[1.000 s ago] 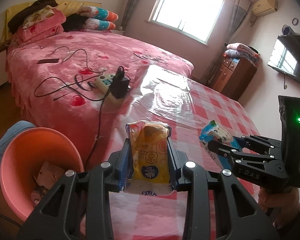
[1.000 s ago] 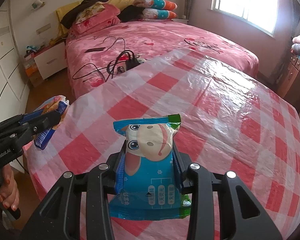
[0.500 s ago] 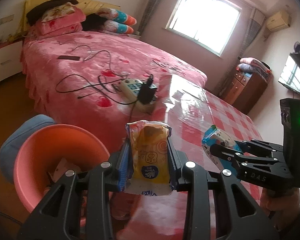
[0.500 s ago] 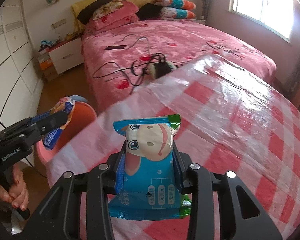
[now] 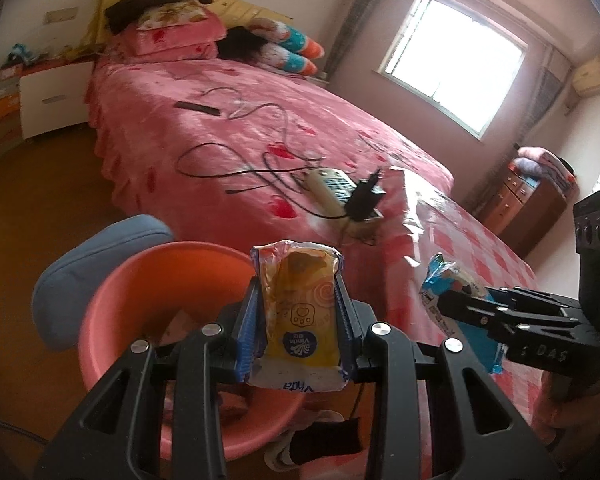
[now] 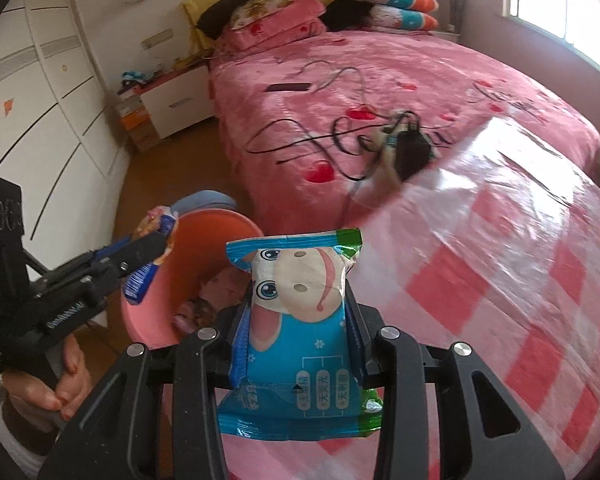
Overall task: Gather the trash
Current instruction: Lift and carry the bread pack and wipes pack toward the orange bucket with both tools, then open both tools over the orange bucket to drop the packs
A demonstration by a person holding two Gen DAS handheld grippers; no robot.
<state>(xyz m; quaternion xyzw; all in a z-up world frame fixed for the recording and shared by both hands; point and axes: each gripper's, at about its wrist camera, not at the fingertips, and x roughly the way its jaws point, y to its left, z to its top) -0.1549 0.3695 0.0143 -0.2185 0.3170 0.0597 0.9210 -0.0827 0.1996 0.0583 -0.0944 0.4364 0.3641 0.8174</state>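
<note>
My left gripper [image 5: 298, 308] is shut on a yellow tissue pack [image 5: 300, 312] and holds it above the near rim of a pink trash bin [image 5: 148, 280] on the floor. My right gripper [image 6: 298, 320] is shut on a blue tissue pack with a cartoon face [image 6: 300, 320], held over the edge of the table, to the right of the bin [image 6: 152, 312]. Each gripper shows in the other's view: the right one [image 5: 452, 304] and the left one [image 6: 152, 248]. The bin holds some crumpled trash [image 6: 204, 300].
A table with a pink checked cloth [image 6: 520, 280] stands to the right of the bin. A pink bed [image 5: 240, 128] behind carries a power strip [image 5: 332, 188], cables and a remote. A blue stool [image 5: 92, 256] stands behind the bin, a white nightstand [image 5: 48, 96] at far left.
Both grippers have swung left from over the table toward the pink bin, each still holding its pack. The left pack now hangs over the bin.
</note>
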